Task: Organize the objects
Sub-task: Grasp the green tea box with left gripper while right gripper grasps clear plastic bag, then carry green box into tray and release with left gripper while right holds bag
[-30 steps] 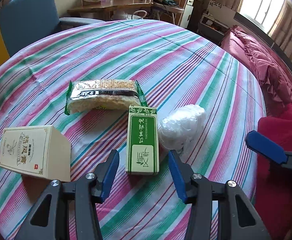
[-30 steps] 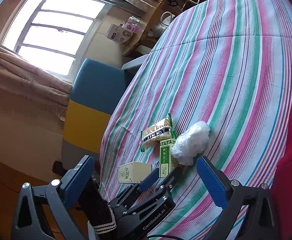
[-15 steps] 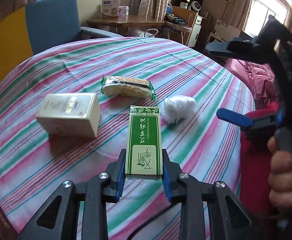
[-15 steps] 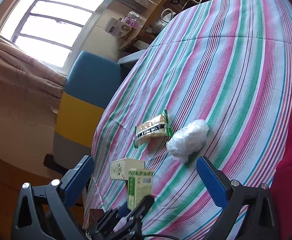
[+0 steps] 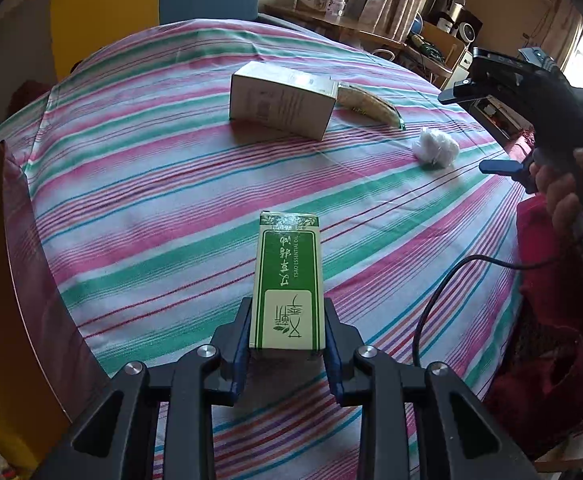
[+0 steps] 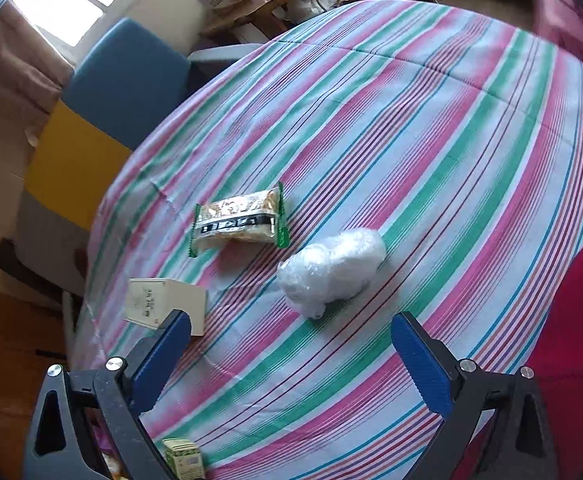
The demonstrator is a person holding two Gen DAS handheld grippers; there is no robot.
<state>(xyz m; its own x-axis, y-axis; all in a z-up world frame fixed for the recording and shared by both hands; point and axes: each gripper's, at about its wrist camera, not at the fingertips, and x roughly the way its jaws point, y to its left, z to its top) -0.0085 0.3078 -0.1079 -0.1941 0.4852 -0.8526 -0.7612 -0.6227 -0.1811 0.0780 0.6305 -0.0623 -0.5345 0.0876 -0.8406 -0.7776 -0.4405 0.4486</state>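
Green carton (image 5: 287, 284) sits clamped in left gripper (image 5: 287, 344) jaws, lifted over desk's (image 5: 171, 184) near edge. Prob. light, stiff cardboard; grip low on long sides, w/o crushing. Right gripper (image 6: 291, 356) jaws wide apart, empty, near plastic wad (image 6: 331, 270).

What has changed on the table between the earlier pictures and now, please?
The left gripper closed on the green box, lifted it off the striped cloth and carried it away. The beige box, noodle packet and white bundle stayed; the right gripper remains open.
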